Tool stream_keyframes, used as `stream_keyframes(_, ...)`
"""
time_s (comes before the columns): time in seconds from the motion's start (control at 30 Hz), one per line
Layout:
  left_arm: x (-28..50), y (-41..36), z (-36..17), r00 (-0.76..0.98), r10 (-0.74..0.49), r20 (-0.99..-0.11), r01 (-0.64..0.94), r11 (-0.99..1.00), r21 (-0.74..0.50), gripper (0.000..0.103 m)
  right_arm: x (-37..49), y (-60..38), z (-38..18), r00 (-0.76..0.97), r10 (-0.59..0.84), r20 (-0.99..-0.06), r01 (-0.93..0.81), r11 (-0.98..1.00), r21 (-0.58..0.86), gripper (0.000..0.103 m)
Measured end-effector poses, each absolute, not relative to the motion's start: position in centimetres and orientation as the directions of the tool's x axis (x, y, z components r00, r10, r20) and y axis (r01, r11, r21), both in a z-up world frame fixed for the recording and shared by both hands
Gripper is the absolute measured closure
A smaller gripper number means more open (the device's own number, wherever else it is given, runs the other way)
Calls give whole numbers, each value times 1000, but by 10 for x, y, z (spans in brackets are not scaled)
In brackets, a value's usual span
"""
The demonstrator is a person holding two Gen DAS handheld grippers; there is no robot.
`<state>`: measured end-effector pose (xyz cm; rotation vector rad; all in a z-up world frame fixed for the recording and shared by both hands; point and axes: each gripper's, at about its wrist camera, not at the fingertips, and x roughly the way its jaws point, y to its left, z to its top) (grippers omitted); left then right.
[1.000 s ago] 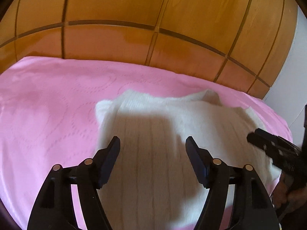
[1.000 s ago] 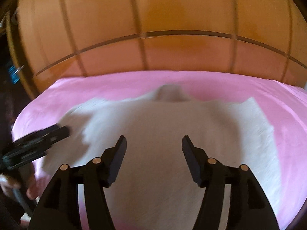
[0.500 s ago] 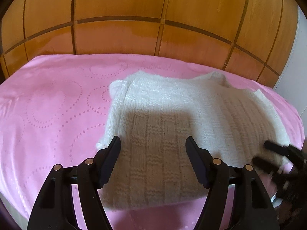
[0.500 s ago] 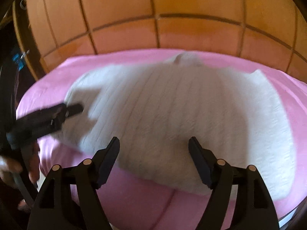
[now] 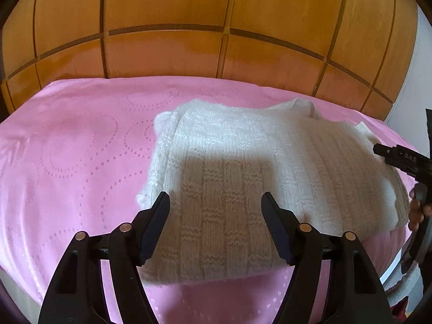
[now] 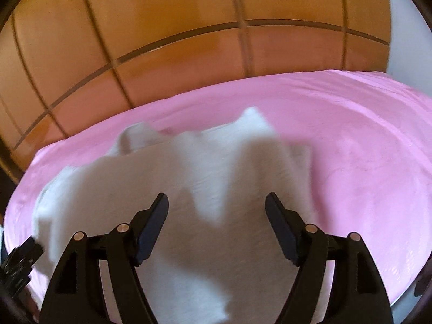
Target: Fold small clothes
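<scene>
**Both grippers spread above a white knit on the pink bed**

Between the fingers of the left gripper (image 5: 215, 202) nothing is held; the jaws are set wide apart, and the ribbed surface of a white knitted garment (image 5: 256, 178) is seen in the gap. The garment is laid flat on a pink bedspread (image 5: 67, 162), with its near edge folded under and rounded, and a shadow is cast across its middle. A neck opening is visible at its far right corner. At the right edge of this view the tip of the right gripper (image 5: 399, 159) is seen just beside the garment's right side, held in a hand (image 5: 417, 210).

In the right wrist view the right gripper (image 6: 216, 203) is likewise spread wide, with nothing clasped. The white knitted garment (image 6: 189, 189) lies beneath and ahead of it, blurred, so whether it is touched cannot be told. The pink bedspread (image 6: 364, 148) extends to the right of the garment. At the lower left the tip of the left gripper (image 6: 21, 256) is seen at the garment's edge.

Behind the bed, a panelled wooden headboard (image 5: 216, 27) fills the background in both views.
</scene>
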<state>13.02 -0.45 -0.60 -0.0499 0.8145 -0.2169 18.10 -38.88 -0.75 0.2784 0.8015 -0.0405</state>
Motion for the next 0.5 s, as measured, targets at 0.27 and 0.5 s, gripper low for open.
stream_keyframes(0.27, 134, -6, -10, 658, -199, -726, 174, 979, -110, 34, 197, -425, -37, 673, 115, -730, 188, 928, 320, 27)
stream_keyframes(0.5, 140, 24, -2, 678, -240, -695, 117, 968, -220, 34, 196, -423, -37, 680, 114, -725, 183, 930, 318, 25)
